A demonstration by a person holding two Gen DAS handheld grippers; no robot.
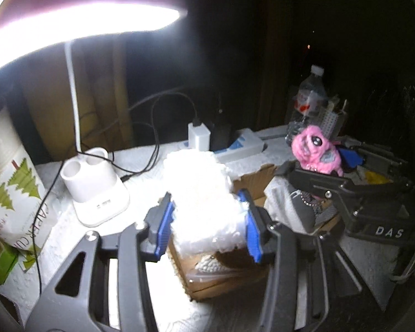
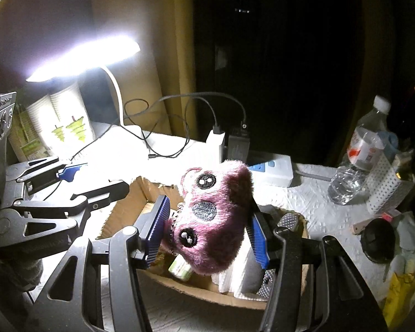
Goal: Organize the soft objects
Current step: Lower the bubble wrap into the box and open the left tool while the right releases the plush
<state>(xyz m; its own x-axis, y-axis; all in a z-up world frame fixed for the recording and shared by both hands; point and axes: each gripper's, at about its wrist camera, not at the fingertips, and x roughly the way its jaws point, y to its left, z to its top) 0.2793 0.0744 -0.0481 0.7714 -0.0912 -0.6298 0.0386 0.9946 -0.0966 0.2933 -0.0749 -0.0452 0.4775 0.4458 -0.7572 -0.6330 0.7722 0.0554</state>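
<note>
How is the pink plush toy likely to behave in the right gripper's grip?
The pink plush toy looks fuzzy and squashy, so it probably compresses between the right gripper pads. Likely light. Its bead chain dangles and could snag.

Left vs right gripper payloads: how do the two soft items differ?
The white fluffy item in the left gripper is plain, blocky and featureless under the glare; the pink plush toy in the right gripper has stitched eyes and a grey patch. The white item looks bulkier than the plush. The plush carries a bead chain; none shows on the white one. Shared: both fuzzy, each clamped between blue pads above the cardboard box.
</note>
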